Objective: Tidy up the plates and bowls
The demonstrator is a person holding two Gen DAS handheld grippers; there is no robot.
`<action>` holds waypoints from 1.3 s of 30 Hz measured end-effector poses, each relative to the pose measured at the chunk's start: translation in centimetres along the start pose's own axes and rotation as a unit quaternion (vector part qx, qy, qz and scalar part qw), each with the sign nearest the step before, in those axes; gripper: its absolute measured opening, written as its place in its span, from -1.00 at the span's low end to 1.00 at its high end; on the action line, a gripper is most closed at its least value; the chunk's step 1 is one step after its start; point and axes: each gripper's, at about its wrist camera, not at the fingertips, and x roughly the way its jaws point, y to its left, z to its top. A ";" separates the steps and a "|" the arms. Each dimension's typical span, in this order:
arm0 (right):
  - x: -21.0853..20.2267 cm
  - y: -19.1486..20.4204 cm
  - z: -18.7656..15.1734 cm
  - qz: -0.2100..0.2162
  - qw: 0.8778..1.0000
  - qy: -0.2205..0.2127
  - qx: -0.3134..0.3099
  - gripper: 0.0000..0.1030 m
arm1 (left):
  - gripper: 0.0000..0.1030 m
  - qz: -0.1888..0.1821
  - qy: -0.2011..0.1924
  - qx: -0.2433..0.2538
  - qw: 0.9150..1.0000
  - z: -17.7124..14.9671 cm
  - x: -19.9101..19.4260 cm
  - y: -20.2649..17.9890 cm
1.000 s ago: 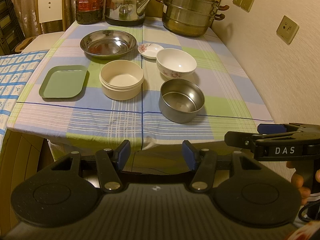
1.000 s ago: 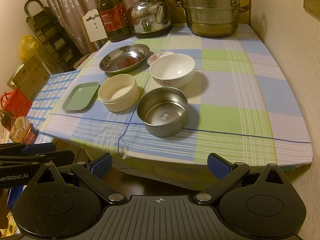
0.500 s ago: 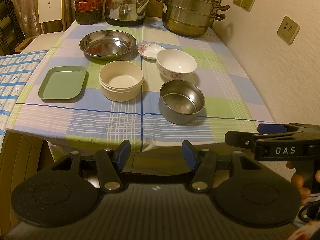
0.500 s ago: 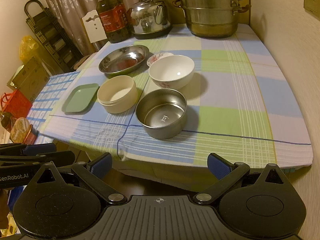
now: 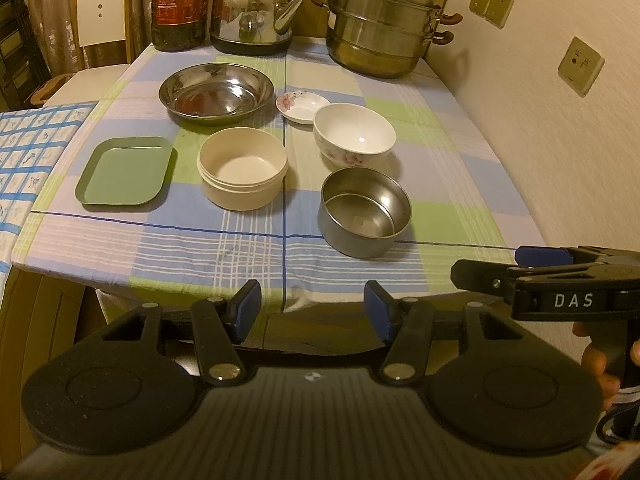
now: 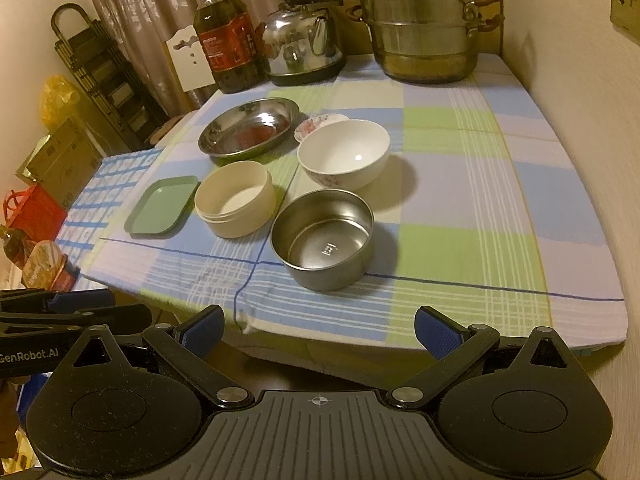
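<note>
Round steel bowl [image 6: 322,240] sits nearest me at twelve o'clock on the checked tablecloth [image 6: 480,216]: light, stiff, slick. I'd pinch its rim. My right gripper [image 6: 319,330] and left gripper [image 5: 312,312] gape, empty.

White letters "DAS" stand on the black body of the right tongs [image 5: 560,276], at 3 o'clock in the left wrist view. "GenRobot.AI" stands on the left tongs [image 6: 60,312], at 9 o'clock in the right wrist view. The oil bottle [image 6: 228,44] carries a red label, too blurred to read.
</note>
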 end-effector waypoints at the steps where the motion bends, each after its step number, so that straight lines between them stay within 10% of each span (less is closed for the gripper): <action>1: 0.0 0.0 0.0 0.001 1.000 -0.001 -0.001 0.97 | 0.06 0.002 0.001 -0.003 1.000 0.1 0.0 0.1; 39: 19.3 15.2 13.9 0.069 0.997 0.016 -0.035 0.76 | 0.04 0.077 0.025 -0.061 0.995 13.5 8.2 23.0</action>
